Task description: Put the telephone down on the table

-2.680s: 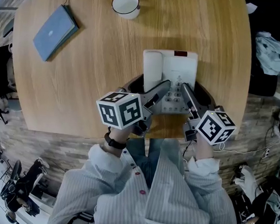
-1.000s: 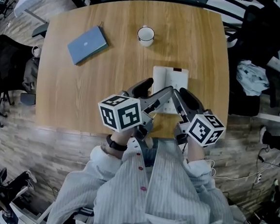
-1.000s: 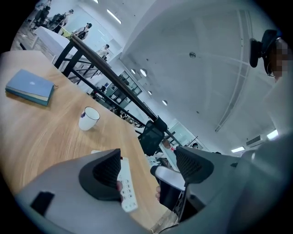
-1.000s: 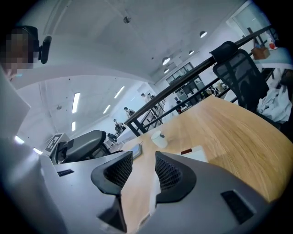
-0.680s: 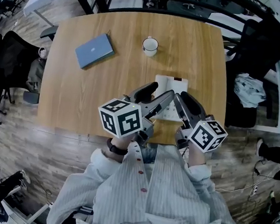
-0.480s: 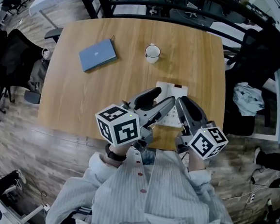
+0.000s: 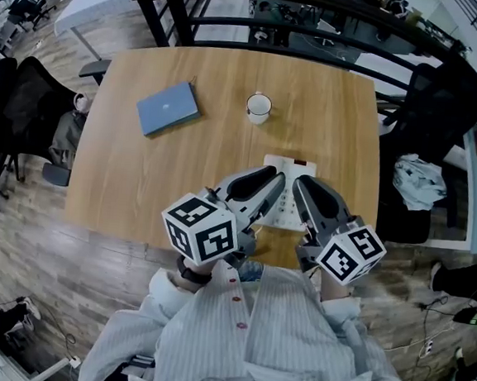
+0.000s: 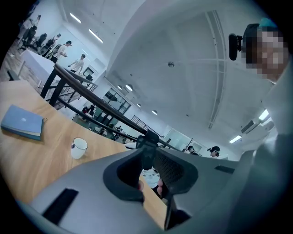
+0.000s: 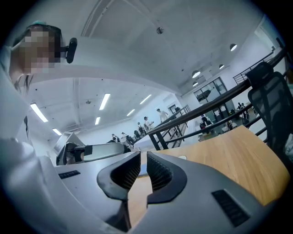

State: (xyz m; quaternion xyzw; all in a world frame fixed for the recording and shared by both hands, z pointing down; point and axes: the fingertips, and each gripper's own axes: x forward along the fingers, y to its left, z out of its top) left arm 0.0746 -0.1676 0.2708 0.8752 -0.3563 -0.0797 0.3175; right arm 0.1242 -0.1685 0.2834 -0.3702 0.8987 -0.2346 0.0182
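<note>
The white telephone [image 7: 285, 208] lies flat near the front edge of the wooden table [image 7: 225, 155], its sides partly hidden under my two grippers. My left gripper [image 7: 271, 182] hovers over its left side and my right gripper [image 7: 301, 187] over its right side, both lifted off it. In the left gripper view the left gripper [image 8: 149, 153] has its jaws closing to a narrow gap, with nothing between them. The right gripper [image 9: 143, 155] is closing too, a thin slit left and nothing in it. Both gripper views point up over the table toward the ceiling.
A blue book [image 7: 168, 109] lies at the table's far left and a white mug [image 7: 259, 108] stands at the far middle. Black chairs [image 7: 433, 99] flank the table, with a dark railing behind. The mug [image 8: 78, 148] and book [image 8: 22, 122] also show in the left gripper view.
Both grippers have come up off the telephone and their jaws have narrowed from wide apart to nearly together. The telephone stays on the table. The head view has pulled back.
</note>
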